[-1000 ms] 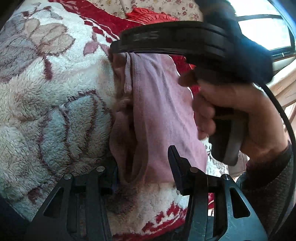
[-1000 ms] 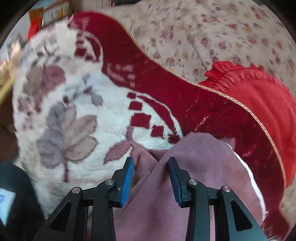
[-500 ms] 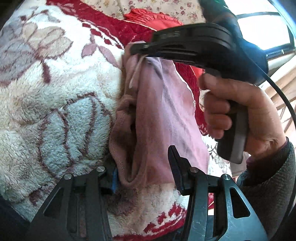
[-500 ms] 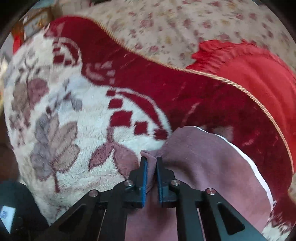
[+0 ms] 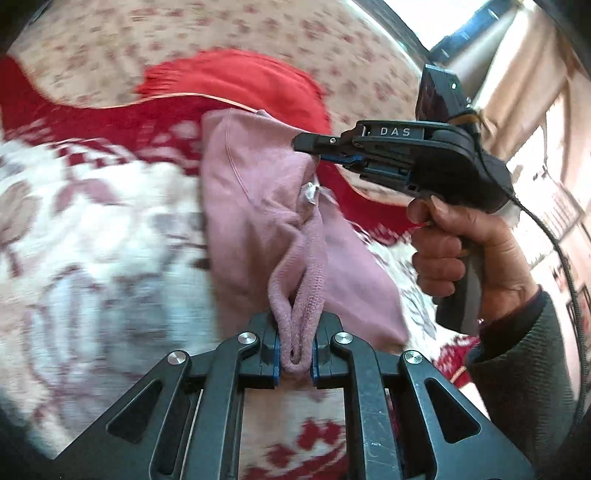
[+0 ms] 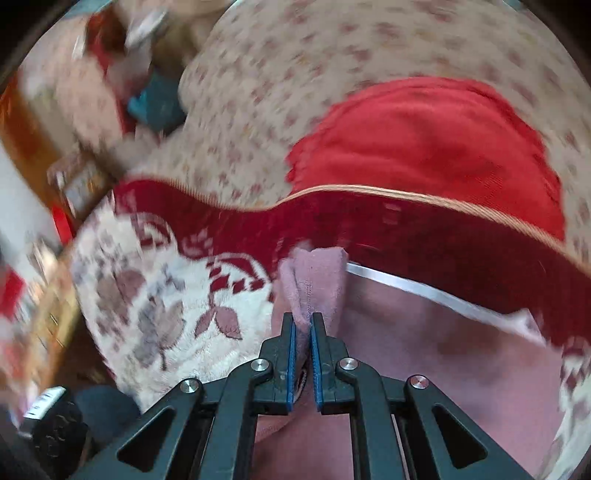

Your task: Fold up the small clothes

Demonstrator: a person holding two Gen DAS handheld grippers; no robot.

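Observation:
A small pink garment (image 5: 251,206) hangs lifted above a fluffy white and red blanket (image 5: 92,236). My left gripper (image 5: 295,339) is shut on a bunched fold of its near edge. My right gripper (image 5: 314,147), seen in the left wrist view held by a hand, is shut on the garment's far corner. In the right wrist view the right gripper (image 6: 303,325) pinches a pink fold (image 6: 314,280), and the rest of the garment (image 6: 443,354) spreads below to the right with a white edge strip.
A red cloth (image 6: 424,140) lies beyond the blanket's gold-trimmed red border (image 6: 406,225) on a floral bedcover (image 6: 295,74). Blurred clutter and a teal object (image 6: 155,103) sit at the far left. A window (image 5: 461,22) is at the upper right.
My left gripper has shut on the garment's near edge. Both grippers have lifted the garment off the blanket, and the views have swung up toward the red cloth.

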